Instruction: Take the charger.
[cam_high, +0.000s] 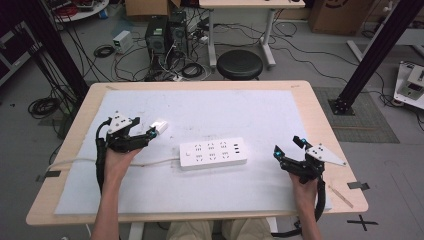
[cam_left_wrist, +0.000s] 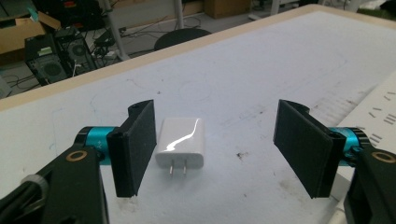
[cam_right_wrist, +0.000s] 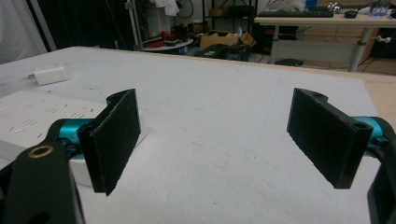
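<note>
The left gripper (cam_left_wrist: 215, 149) is wide open, and a white plug (cam_left_wrist: 181, 142) lies flat between its jaws, maybe touching one jaw. A white power strip (cam_high: 213, 153) lies in the middle of the mat (cam_high: 240, 107). The right gripper (cam_high: 287, 145) is open too, holding nothing.

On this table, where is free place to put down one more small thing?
The far half of the white mat, beyond the power strip, lies bare. The near strip between power strip and table edge is bare too. Crowded: the left, where the left tongs stand open around the charger, with the cord close by.
</note>
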